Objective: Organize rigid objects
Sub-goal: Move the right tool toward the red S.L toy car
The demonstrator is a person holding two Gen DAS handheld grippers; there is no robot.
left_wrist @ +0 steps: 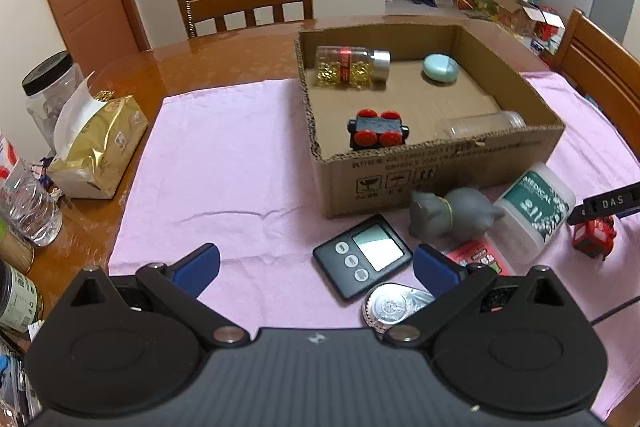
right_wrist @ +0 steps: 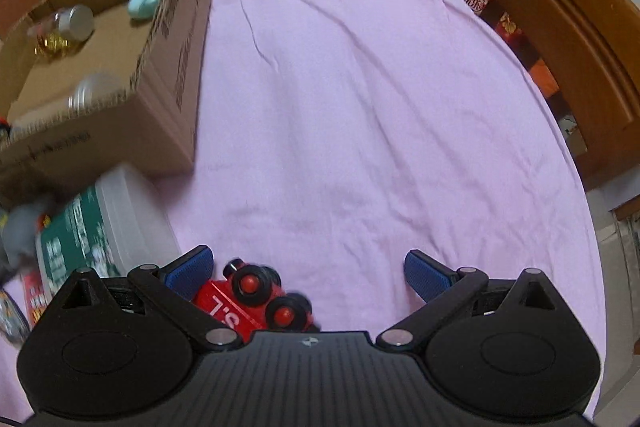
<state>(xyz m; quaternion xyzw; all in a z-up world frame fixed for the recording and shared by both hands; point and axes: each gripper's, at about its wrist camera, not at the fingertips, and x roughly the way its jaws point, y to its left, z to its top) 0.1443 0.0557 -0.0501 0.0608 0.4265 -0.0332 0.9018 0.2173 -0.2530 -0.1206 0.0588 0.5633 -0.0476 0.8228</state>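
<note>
Left gripper [left_wrist: 316,267] low over the pink cloth [left_wrist: 224,163], jaws spread wide, nothing between the pads. Just ahead of it: black timer [left_wrist: 362,257] flat on the cloth, silver tin [left_wrist: 394,309] half hidden under the right finger, a red pack [left_wrist: 478,257] mostly covered by it.

Right gripper [right_wrist: 308,269] also low, jaws wide apart, nothing held. Red toy car [right_wrist: 256,301] lies on its side by the left pad, wheels up, rear cut off by the gripper body; contact with the pad unclear. View is motion-blurred on the left.

Next out: grey cat figure [left_wrist: 452,213] and white jar [left_wrist: 536,211] on its side, both just in front of the box [left_wrist: 400,171].

In the box: black car with red wheels [left_wrist: 376,133] near the front wall, clear bottle [left_wrist: 480,125] partly hidden behind that wall, capsule bottle [left_wrist: 352,67] on its side and teal case [left_wrist: 440,68] at the back.

Off the cloth, left: gold pack [left_wrist: 98,147], jars cut off by the frame edge.
</note>
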